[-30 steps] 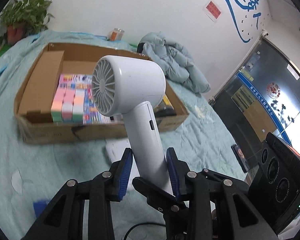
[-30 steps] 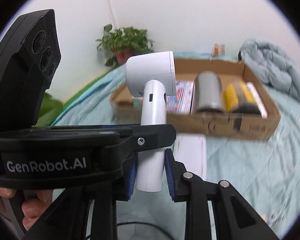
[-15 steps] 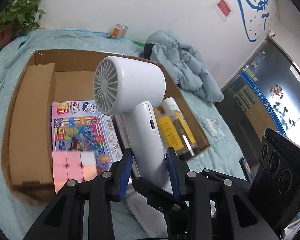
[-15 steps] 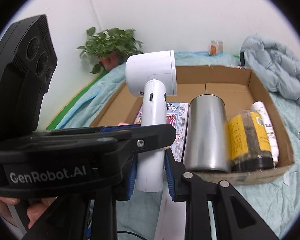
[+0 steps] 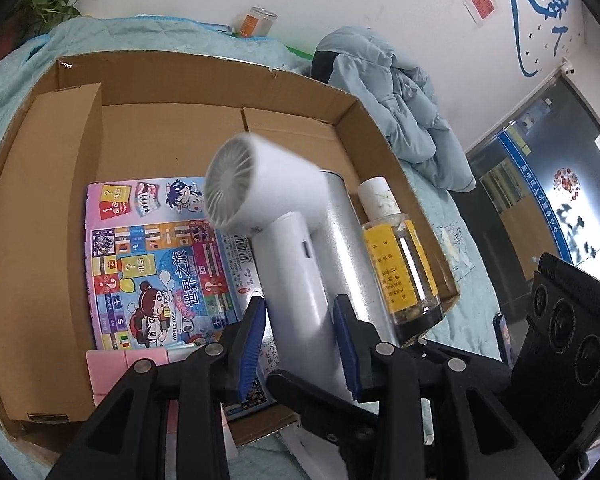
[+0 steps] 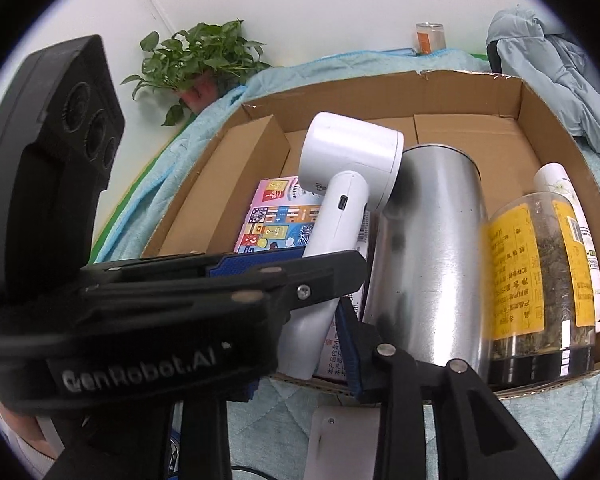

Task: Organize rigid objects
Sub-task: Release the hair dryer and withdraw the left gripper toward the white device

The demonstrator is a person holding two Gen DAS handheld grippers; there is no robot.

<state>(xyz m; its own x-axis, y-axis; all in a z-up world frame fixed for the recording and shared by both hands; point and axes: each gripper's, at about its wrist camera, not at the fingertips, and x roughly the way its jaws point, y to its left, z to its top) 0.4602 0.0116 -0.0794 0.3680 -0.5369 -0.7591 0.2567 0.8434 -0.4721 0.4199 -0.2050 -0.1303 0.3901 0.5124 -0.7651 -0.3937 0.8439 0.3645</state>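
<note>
I am holding the dryer point(image 5: 292, 280) by its handle in my left claw point(image 5: 300, 312), whose blue pads are clamping the handle from both sides. My right claw point(image 6: 312, 320) is opening around the lower part of the same handle. Its one visible pad point(image 6: 346, 340) is standing clear, with a gap showing between it and the handle. Both claws are pointing steeply down into the box point(image 5: 180, 80).

The dryer is white, with a stubby round head and a ribbed grille facing up and left of my left claw. It is leaning head-first away from me over the box floor. I cannot tell whether it is touching anything beneath.

Just left of and past my left claw, a colourful game box point(image 5: 152, 272) is lying flat. Just right of the handle, a steel cup point(image 5: 348, 248) is lying on its side. A yellow-labelled jar point(image 5: 404, 272) and a white bottle point(image 5: 376, 196) are lying further right. A pink cube point(image 5: 112, 364) is sitting close on the left.

The left view is blurring the head but showing the grille. The right view is showing the handle's small port, my left claw crossing over the handle, and a plant point(image 6: 204, 56) beyond the box.
</note>
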